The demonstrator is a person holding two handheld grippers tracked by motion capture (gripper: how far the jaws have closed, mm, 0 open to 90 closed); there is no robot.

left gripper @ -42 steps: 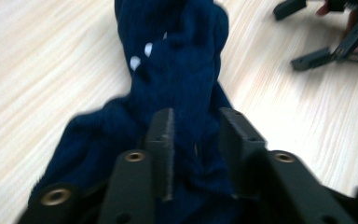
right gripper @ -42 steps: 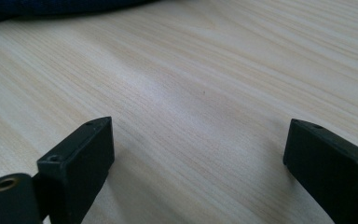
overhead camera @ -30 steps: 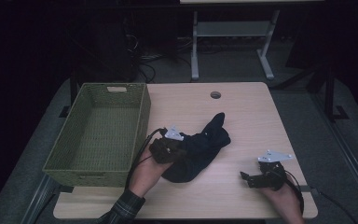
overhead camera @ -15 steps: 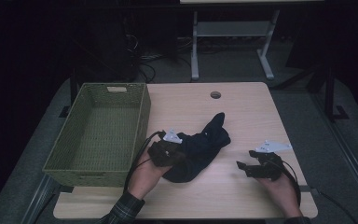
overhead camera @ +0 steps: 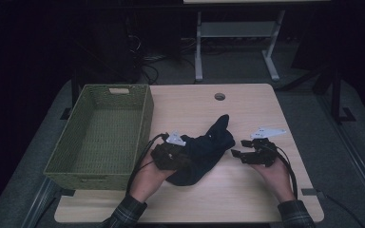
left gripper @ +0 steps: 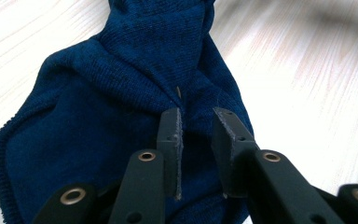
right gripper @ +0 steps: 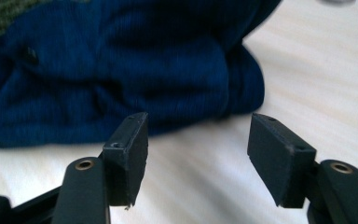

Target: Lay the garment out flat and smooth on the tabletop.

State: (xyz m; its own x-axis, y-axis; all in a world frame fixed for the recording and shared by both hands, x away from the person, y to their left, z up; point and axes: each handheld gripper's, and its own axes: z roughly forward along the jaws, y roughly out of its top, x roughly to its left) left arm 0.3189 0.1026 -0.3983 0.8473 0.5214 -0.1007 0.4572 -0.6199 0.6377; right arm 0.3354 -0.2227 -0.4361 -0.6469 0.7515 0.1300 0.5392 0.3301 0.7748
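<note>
A dark blue knitted cloth (overhead camera: 206, 147) lies crumpled on the wooden table (overhead camera: 247, 194), right of the basket. My left gripper (overhead camera: 186, 159) rests on the cloth's left part. In the left gripper view the left gripper (left gripper: 196, 114) is open by a narrow gap, its jaws having just been opening. A raised fold of the cloth (left gripper: 121, 93) ends at the tips, and the pads do not press on it. My right gripper (overhead camera: 235, 153) hovers just right of the cloth. The right gripper (right gripper: 198, 119) is open with nothing between its jaws, which have just been closing; the cloth (right gripper: 121, 70) lies beyond them.
A green woven basket (overhead camera: 145, 118) stands at the table's left, close to my left hand. A round cable hole (overhead camera: 219, 96) sits near the far edge. Cables trail from both grippers toward the front edge. A metal stand (overhead camera: 198, 52) rises behind the table.
My right hand has moved left and a little up from the table's right front part toward the cloth. The left hand has stayed on the cloth.
</note>
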